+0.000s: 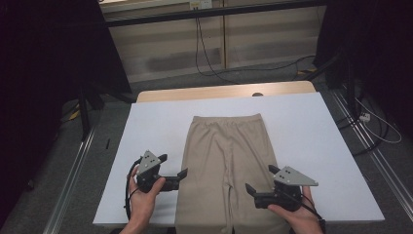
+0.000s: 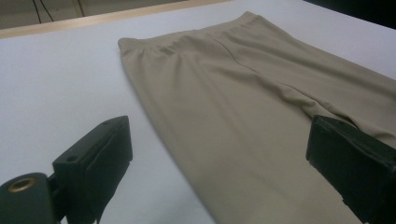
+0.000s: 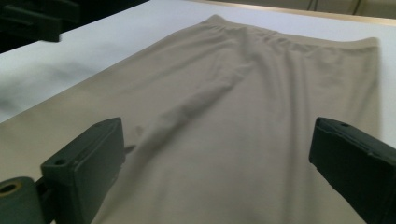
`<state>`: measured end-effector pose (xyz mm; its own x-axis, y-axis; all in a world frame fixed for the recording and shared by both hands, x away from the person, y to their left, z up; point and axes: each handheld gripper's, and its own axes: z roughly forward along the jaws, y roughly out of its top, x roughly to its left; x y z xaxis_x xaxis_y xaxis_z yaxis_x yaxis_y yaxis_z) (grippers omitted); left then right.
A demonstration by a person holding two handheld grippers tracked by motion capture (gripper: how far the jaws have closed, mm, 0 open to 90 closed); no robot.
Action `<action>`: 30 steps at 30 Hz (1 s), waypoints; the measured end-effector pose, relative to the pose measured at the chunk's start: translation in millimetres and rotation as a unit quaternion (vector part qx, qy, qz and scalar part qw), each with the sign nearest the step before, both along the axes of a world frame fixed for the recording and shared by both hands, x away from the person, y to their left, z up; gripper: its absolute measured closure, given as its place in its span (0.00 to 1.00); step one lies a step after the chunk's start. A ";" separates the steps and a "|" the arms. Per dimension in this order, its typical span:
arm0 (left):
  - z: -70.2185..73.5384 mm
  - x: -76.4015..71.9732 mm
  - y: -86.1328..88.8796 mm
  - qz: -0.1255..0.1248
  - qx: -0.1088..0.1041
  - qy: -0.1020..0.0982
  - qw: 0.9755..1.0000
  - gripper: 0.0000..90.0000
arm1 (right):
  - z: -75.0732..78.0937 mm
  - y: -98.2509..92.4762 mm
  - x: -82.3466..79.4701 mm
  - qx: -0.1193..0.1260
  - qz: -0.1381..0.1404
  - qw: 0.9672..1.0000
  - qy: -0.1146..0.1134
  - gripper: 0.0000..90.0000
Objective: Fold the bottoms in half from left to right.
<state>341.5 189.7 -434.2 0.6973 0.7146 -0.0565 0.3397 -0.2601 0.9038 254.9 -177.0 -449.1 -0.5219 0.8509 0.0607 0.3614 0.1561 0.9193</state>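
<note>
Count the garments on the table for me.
1: beige trousers lie flat mid-table, waistband at the far end, legs running off the near edge. The open left gripper and right gripper flank them. Nothing seems hidden beneath.

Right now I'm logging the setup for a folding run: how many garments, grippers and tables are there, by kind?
Beige trousers: 1
Grippers: 2, the left gripper and the right gripper, both open
White table: 1
Total: 4

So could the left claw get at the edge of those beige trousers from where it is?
Probably yes: the left claw stands open right beside the trousers' edge, with just bare white table between.
</note>
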 end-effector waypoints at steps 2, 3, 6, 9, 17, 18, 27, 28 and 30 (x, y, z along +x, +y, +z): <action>2.1 6.9 -1.1 0.012 0.005 -0.008 1.000 0.08 | -0.5 7.4 1.2 -0.001 0.006 1.000 0.005 0.07; 2.1 6.9 -1.1 0.012 0.005 -0.008 1.000 0.09 | -0.9 10.9 2.2 0.005 0.005 1.000 0.009 0.08; 5.1 19.1 -3.2 -0.008 -0.008 -0.002 1.000 0.09 | -0.5 22.2 6.9 0.011 0.022 0.999 0.023 0.08; 5.4 26.0 -5.3 -0.001 -0.004 -0.005 1.000 0.09 | 0.6 30.9 9.6 0.005 0.034 0.999 0.026 0.09; 9.2 61.7 -11.0 -0.001 -0.004 0.013 1.000 0.08 | 7.7 66.2 16.2 -0.031 0.085 0.995 0.050 0.15; 9.4 66.1 -12.2 -0.002 -0.012 0.019 1.000 0.06 | 7.5 74.8 19.4 -0.031 0.101 0.993 0.059 0.17; 12.7 97.9 -34.2 -0.007 0.002 -0.001 1.000 0.07 | -1.0 123.2 18.1 -0.058 0.166 0.980 0.098 0.13; 13.7 102.6 -35.9 -0.009 -0.002 -0.006 1.000 0.07 | -1.0 123.2 18.1 -0.058 0.166 0.980 0.098 0.13; 15.7 109.0 -38.9 0.011 -0.004 -0.006 1.000 0.05 | -0.6 140.5 18.0 -0.059 0.178 0.977 0.105 0.13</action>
